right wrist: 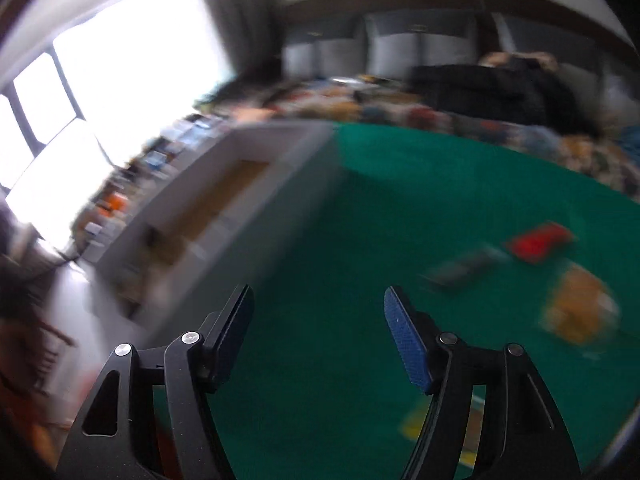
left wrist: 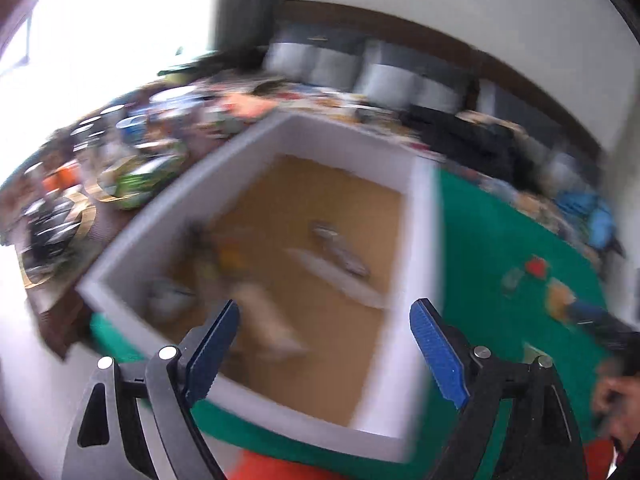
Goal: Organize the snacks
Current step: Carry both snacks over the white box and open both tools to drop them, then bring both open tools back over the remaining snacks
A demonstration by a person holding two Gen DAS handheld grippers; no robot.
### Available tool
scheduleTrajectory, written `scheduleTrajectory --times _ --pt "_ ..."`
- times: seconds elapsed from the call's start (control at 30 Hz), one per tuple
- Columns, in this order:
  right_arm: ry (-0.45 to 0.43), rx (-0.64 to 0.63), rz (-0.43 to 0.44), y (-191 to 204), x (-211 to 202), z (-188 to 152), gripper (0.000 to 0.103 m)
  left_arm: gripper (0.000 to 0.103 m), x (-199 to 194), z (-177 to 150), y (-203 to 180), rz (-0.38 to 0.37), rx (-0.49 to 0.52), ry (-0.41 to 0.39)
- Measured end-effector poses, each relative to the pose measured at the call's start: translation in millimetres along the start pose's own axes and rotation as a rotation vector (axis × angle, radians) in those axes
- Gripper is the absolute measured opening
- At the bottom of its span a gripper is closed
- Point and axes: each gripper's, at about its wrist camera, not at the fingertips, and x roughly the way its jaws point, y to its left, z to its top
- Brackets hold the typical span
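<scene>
both the left gripper [left wrist: 324,344] over the white box [left wrist: 260,144] and the right gripper [right wrist: 319,322] stood apart and empty, so blurred motion could make the right one miss the red snack packet [right wrist: 536,242] far right on the green mat [right wrist: 360,240].

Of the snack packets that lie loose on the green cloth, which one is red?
The red packet, farthest from the right gripper. Beside it lie a dark grey packet and, nearer, an orange-brown one.
</scene>
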Motion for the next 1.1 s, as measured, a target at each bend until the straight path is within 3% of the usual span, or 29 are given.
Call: scheduleTrajectory --times 0.07,0.17,0.23,0.3,0.37,0.5,0.57,0.63,0.7,0.77,0.87,1.0,1.1 --pt "0.033 0.028 -0.128 -58.5 -5.3 -39.6 0.071 0.099 2.8 -14.1 -46.7 -0.096 0.068 0.011" --pt "0.073 0.113 -0.321 -144.5 -28.3 -106.3 0.071 0.102 23.3 -38.9 -113.0 -0.217 0.15 0.061" --pt "0.082 0.173 -0.37 -174.5 -41.2 -134.6 0.071 0.102 50.8 -58.5 -154.8 -0.243 0.199 0.134" --pt "0.087 0.221 -0.389 -190.3 -48.4 -158.3 0.071 0.102 86.7 -82.8 -191.3 -0.246 0.229 0.209" --pt "0.09 0.227 -0.388 -192.4 -46.0 -175.5 0.071 0.1 128.2 -107.3 -213.5 -0.199 0.263 0.27" --pt "0.082 0.195 -0.392 -186.2 -34.1 -191.4 0.072 0.098 158.2 -130.3 -234.9 -0.104 0.383 0.243" --pt "0.046 0.199 -0.394 -182.1 -35.9 -194.3 0.077 0.103 166.1 -136.0 -235.4 -0.072 0.439 0.219" --pt "0.045 0.187 -0.393 -174.5 -40.6 -193.6 0.078 0.103 164.4 -133.8 -224.0 -0.101 0.422 0.163" --pt "0.055 0.161 -0.37 -169.2 -40.8 -191.5 0.078 0.103 164.7 -130.9 -220.0 -0.087 0.402 0.157" --pt "0.085 0.107 -0.283 -153.9 -37.1 -188.5 0.077 0.103 163.3 -132.0 -219.3 -0.084 0.401 0.148" --pt "0.107 -0.012 -0.271 -126.8 -24.5 -182.9 0.077 0.103 164.3 -133.1 -217.3 -0.086 0.399 0.147" --pt "0.148 -0.068 -0.237 -104.9 15.6 -144.0 0.077 0.103 165.5 -135.2 -213.6 -0.088 0.399 0.146" --pt "0.191 0.003 -0.239 -105.0 57.2 -97.9 0.075 0.103 167.8 -135.5 -215.7 -0.089 0.399 0.147"
